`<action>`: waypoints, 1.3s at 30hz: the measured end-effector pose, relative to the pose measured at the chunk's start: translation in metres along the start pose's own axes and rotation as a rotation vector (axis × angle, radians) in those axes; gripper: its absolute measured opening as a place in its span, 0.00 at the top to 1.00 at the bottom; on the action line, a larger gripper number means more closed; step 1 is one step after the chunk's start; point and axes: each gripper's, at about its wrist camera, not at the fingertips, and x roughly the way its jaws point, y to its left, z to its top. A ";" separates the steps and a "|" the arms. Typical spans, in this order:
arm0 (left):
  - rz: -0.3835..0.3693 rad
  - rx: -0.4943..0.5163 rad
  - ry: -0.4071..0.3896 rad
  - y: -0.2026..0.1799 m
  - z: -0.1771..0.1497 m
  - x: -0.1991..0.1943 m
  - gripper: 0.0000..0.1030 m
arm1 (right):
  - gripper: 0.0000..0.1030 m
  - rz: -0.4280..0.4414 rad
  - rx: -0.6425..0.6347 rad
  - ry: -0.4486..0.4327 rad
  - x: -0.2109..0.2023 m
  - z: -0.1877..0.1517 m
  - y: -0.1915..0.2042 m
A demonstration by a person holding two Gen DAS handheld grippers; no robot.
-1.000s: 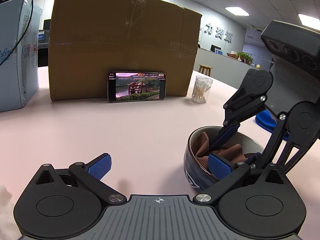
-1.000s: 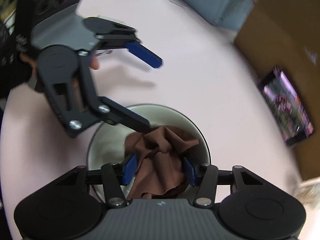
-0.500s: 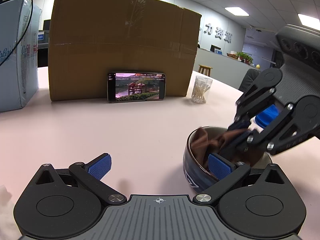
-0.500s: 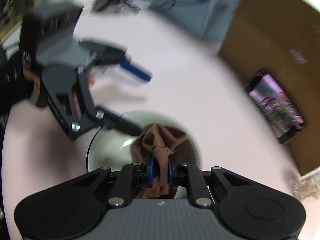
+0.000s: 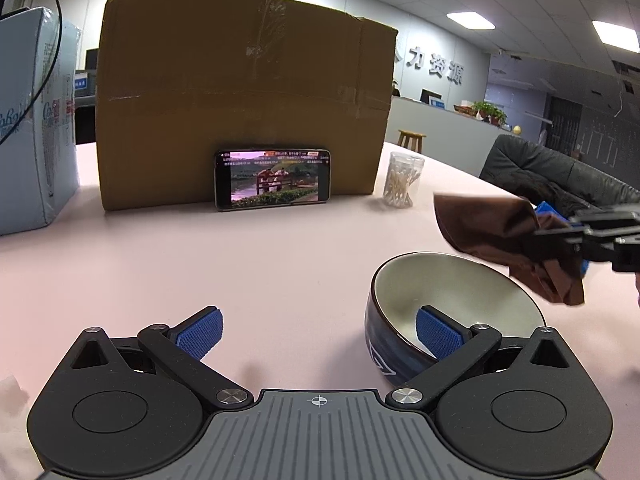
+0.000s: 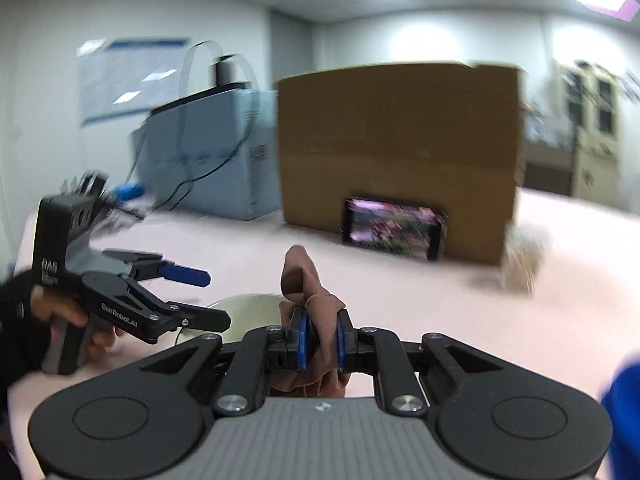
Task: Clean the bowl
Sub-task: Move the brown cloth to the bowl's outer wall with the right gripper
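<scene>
The right gripper (image 6: 319, 338) has its blue pads (image 6: 302, 340) pinched tight on a brown cloth (image 6: 316, 316), a fold of which pokes up between them while the rest hangs below; seen from the left wrist, that cloth (image 5: 504, 236) is held in the air above and to the right of the bowl (image 5: 452, 280), clear of its rim. The left gripper (image 5: 318, 328) stands spread wide, holding nothing: one blue pad (image 5: 438, 336) reaches inside the bowl near its wall, the other (image 5: 200, 330) hovers over bare pink table (image 5: 200, 264). The bowl, dark blue outside and pale within, sits upright on the table. A hand in a dark sleeve (image 6: 48, 320) grips the left tool's handle. Farther back, a phone (image 5: 273, 179) with a lit screen leans against a cardboard box (image 5: 244, 92), a clear tub of cotton swabs (image 5: 402, 180) just to its right and a pale blue carton (image 5: 36, 132) to its left.
</scene>
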 end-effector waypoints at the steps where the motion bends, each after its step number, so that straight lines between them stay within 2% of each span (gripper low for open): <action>1: -0.001 -0.001 0.001 0.000 0.000 0.000 0.00 | 0.85 -0.016 0.054 0.004 0.001 -0.007 -0.001; 4: -0.002 -0.003 0.001 0.001 0.000 0.000 0.00 | 0.85 -0.052 0.147 0.013 -0.003 -0.026 -0.004; 13: -0.003 0.001 0.002 -0.001 0.000 -0.001 0.00 | 0.85 -0.029 0.161 0.028 -0.005 -0.040 0.011; 30: -0.005 0.005 0.004 -0.002 -0.001 0.000 0.00 | 0.84 0.134 0.167 0.111 0.000 -0.049 0.046; 34: -0.007 0.003 0.005 -0.002 -0.001 -0.001 0.00 | 0.84 0.102 0.213 0.101 -0.002 -0.048 0.040; 39: -0.010 0.009 0.009 -0.004 -0.001 0.000 0.00 | 0.84 0.011 0.273 0.071 -0.009 -0.047 0.028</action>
